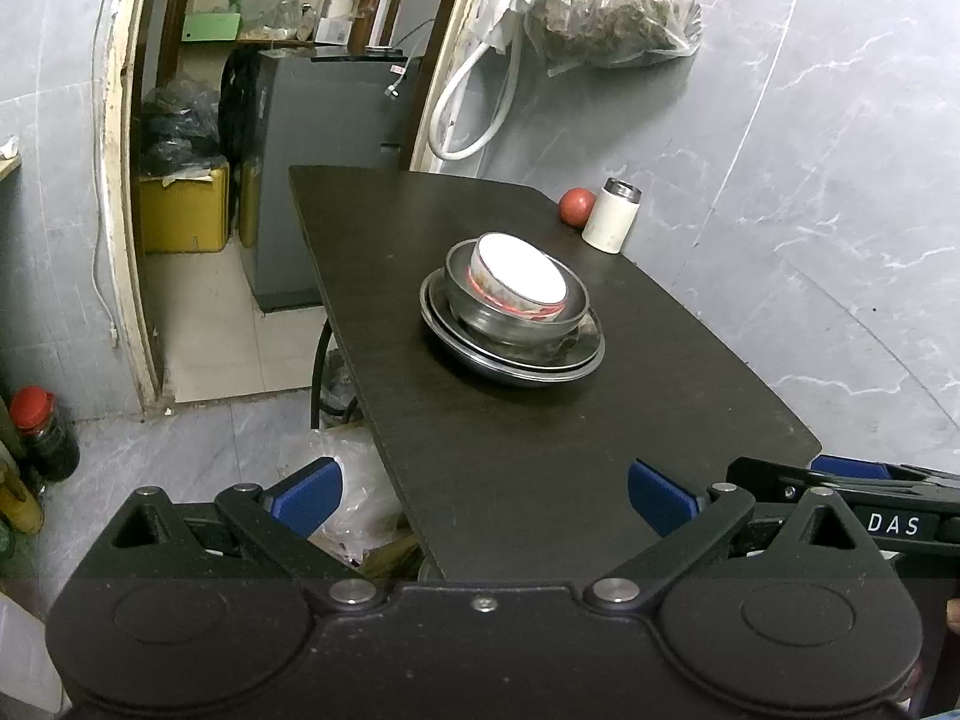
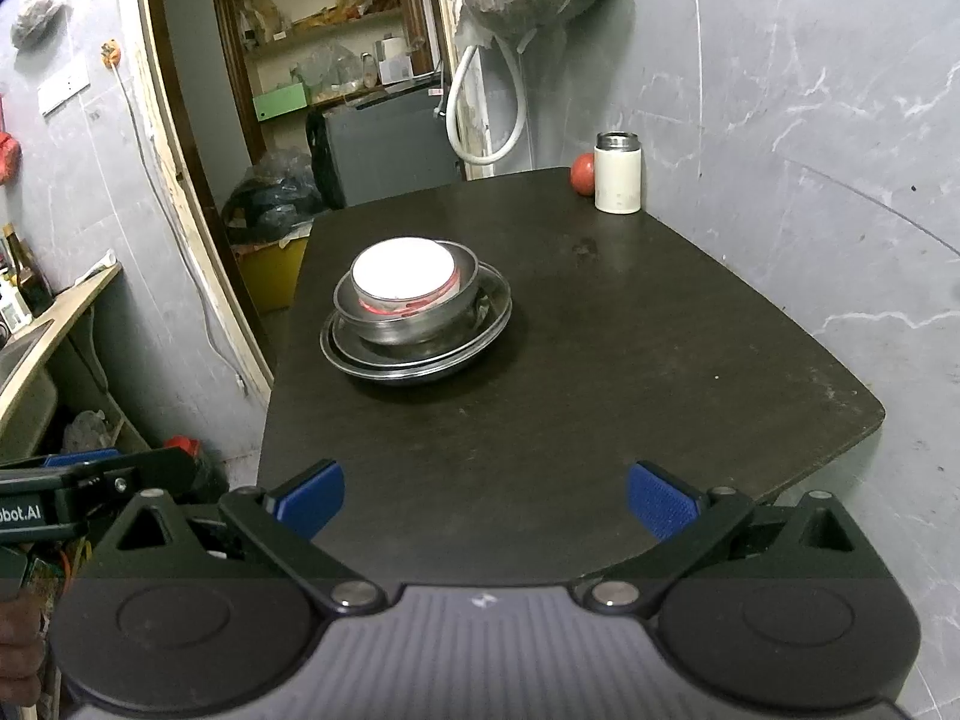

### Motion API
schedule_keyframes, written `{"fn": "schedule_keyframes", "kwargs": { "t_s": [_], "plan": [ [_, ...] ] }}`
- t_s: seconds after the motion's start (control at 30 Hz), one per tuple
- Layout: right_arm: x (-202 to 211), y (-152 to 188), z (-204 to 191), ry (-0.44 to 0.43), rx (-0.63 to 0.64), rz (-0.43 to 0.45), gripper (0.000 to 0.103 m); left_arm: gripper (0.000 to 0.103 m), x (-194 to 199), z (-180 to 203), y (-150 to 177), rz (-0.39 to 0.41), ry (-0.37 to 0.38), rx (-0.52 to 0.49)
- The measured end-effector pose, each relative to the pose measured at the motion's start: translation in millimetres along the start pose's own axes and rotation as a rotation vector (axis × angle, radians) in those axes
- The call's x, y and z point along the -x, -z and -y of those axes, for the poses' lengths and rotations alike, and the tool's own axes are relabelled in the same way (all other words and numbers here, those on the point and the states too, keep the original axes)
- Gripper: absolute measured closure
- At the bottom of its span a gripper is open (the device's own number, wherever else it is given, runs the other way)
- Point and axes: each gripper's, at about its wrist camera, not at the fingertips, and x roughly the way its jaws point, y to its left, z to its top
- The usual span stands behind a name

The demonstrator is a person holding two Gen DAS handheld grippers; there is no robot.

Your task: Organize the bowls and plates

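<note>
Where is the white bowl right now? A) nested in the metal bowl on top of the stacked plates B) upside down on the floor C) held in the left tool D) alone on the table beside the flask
A: the white bowl sits inside the metal bowl, which rests on the stacked plates on the table; the left tool and right tool are both open and empty.
</note>
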Motion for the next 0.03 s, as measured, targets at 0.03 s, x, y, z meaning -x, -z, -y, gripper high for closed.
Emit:
{"fn": "schedule_keyframes", "kwargs": {
  "t_s": [0.03],
  "plan": [
    [-0.9, -0.7, 1.2, 0.000, 0.000, -0.002, 0.000, 0.002, -0.5, -0.3, 0.0, -0.003, 0.000, 0.000]
  ]
}}
